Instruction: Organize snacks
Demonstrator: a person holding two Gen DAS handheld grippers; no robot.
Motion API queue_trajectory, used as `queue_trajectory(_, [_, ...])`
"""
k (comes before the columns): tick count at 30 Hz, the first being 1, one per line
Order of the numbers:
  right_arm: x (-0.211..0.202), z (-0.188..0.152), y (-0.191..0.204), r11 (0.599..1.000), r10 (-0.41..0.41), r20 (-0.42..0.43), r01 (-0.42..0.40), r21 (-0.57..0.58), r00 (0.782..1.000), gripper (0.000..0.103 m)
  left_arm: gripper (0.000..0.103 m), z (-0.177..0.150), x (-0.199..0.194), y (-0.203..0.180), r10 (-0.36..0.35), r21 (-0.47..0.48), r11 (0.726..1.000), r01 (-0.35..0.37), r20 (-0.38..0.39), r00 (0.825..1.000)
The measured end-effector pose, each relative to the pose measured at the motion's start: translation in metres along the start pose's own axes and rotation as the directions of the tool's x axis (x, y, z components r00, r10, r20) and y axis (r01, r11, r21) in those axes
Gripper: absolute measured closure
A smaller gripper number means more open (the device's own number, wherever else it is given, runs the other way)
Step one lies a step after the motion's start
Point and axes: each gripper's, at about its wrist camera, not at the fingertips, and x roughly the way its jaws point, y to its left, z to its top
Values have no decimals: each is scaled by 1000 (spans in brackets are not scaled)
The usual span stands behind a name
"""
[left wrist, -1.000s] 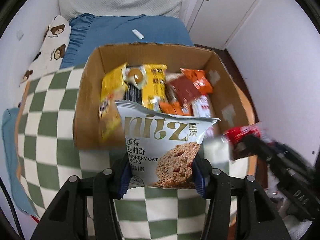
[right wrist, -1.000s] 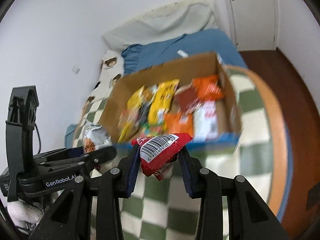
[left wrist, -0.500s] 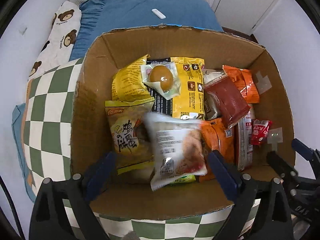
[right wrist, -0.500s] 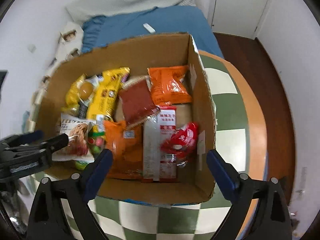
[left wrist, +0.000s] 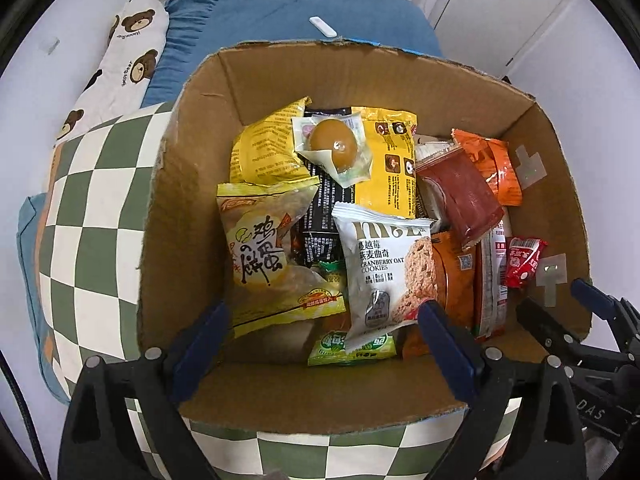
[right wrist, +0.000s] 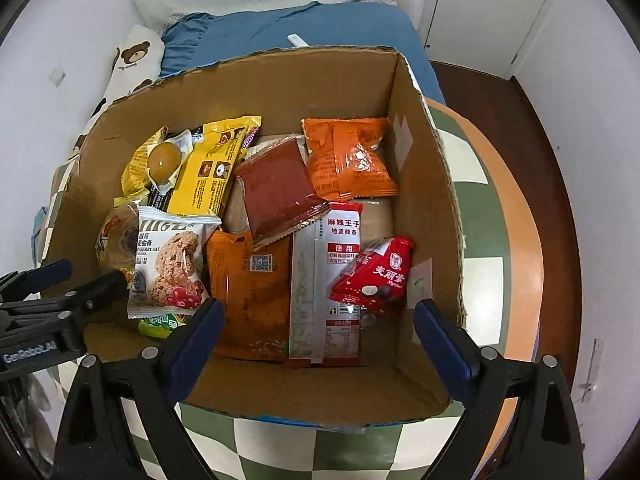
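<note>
left gripper [left wrist: 324, 332]: wide open, empty | right gripper [right wrist: 316, 328]: wide open, empty | cookie pack [left wrist: 386, 268]: in box [left wrist: 188, 184], upright, just ahead of left gripper

brown cardboard box [left wrist: 188, 184]; green-and-cream checked tablecloth [left wrist: 92, 184]; yellow, orange, red, white snack packets [right wrist: 276, 224]; blue bedsheet [left wrist: 256, 20].

White cookie packet [left wrist: 386, 270] and red pouch [right wrist: 374, 276] lie inside cardboard box [left wrist: 280, 76].
</note>
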Motion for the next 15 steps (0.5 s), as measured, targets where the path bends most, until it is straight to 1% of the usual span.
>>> queue_trajectory(4, [-7, -3, -1, 1000, 8, 20, -9, 16, 1000, 6, 6, -4, -12, 2, -12, -8, 1000, 12, 23, 1000])
queue_trajectory(7, [-21, -7, 1, 1000, 14, 52, -15, 17, 999, 6, 6, -8, -23, 4, -23, -13, 1000, 24, 52, 998])
queue_trajectory(11, [-41, -15, 5, 1000, 15, 99, -17, 14, 995, 3, 6, -17, -45, 5, -19, -14, 1000, 21, 104, 994])
queue_trajectory(15, [-65, -29, 7, 1000, 14, 157, -15, 7, 987, 3, 6, -33, -67, 7, -9, -14, 1000, 12, 163, 987])
